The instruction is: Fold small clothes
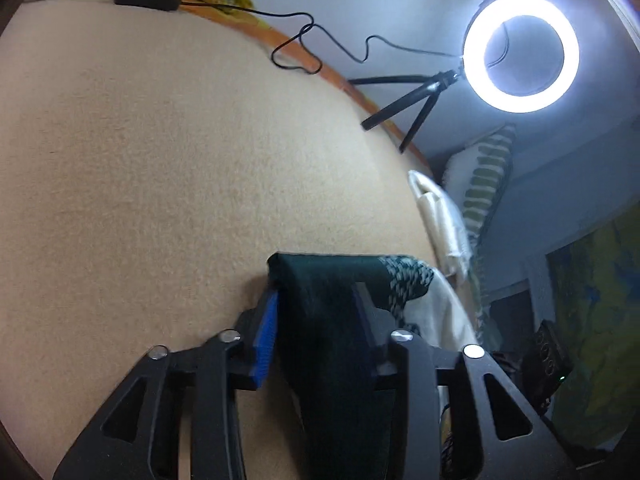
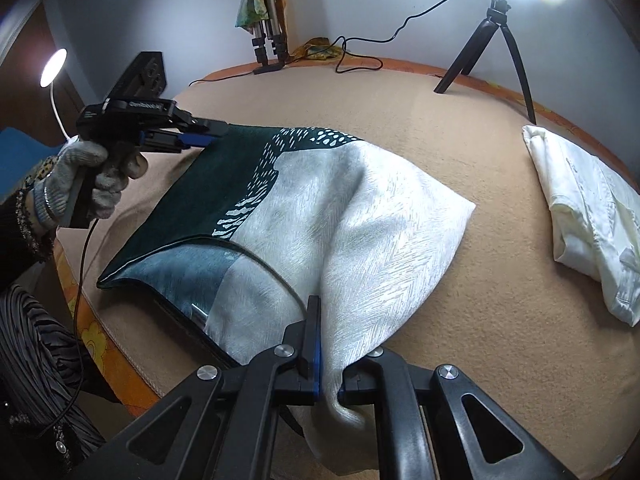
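A cloth, dark green at one end and silvery white at the other (image 2: 320, 208), lies spread on the beige blanket (image 2: 480, 300). My right gripper (image 2: 332, 356) is shut on a bunched white corner of it at the near side, lifting that part into a ridge. My left gripper (image 2: 212, 136), held by a gloved hand (image 2: 80, 176), sits at the far green corner. In the left wrist view its jaws (image 1: 316, 300) stand apart, and the green cloth (image 1: 328, 320) drapes loosely between the fingers, with the blue pad (image 1: 266, 336) beside it.
A folded white garment (image 2: 584, 216) lies at the blanket's right side, also seen as the white garment (image 1: 436, 216). A lit ring light (image 1: 520, 52) on a small tripod (image 2: 492, 40) and a black cable (image 2: 360, 56) stand along the far edge. A small lamp (image 2: 54, 66) glows at left.
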A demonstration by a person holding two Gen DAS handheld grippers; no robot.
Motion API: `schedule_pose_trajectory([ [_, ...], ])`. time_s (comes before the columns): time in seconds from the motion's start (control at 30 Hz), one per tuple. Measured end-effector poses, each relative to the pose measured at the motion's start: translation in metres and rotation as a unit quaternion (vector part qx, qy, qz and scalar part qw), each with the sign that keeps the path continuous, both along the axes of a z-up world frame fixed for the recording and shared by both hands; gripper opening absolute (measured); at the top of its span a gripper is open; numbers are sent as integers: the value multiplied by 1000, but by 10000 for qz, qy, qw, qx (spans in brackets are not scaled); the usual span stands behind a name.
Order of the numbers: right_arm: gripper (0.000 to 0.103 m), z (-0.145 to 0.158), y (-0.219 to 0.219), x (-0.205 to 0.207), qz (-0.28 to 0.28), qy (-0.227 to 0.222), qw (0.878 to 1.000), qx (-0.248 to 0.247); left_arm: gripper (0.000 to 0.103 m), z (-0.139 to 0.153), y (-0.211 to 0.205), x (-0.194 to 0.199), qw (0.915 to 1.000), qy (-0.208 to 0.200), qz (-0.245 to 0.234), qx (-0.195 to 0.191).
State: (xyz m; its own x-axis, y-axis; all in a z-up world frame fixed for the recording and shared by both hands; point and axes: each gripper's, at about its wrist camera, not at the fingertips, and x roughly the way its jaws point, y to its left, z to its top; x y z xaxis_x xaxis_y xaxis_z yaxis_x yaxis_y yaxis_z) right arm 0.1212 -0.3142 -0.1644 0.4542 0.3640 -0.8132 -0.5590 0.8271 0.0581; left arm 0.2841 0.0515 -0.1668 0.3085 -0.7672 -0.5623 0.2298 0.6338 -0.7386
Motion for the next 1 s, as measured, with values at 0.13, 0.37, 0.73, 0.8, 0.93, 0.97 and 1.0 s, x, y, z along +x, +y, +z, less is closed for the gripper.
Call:
schedule_pose_trajectory([
  [0.13,3,-2,4,3,46,44,10000,47,39,1,-21,0,9994,-140,-311,-114],
  [0.37,3,-7,14,6,154,57,9999,-26,21,9,-60,-2,9952,-610,-525,549],
  [0.73,3,4,8,-5,-78,-337,9992,-217,3,33,-61,-20,9838,-1347,-385,1123],
  [0.8,3,10,4,-8,-144,-440,9987,-191,3,46,-60,-22,9824,-1505,-325,1058],
  [0.93,3,24,-2,-13,-248,-659,9974,-146,3,67,-66,-26,9787,-1765,-300,1001],
  [0.97,3,28,-4,-14,-258,-707,9971,-137,3,72,-68,-28,9774,-1834,-306,1002],
  [1.0,3,31,-5,-16,-277,-755,9967,-129,3,77,-70,-29,9762,-1899,-312,998],
])
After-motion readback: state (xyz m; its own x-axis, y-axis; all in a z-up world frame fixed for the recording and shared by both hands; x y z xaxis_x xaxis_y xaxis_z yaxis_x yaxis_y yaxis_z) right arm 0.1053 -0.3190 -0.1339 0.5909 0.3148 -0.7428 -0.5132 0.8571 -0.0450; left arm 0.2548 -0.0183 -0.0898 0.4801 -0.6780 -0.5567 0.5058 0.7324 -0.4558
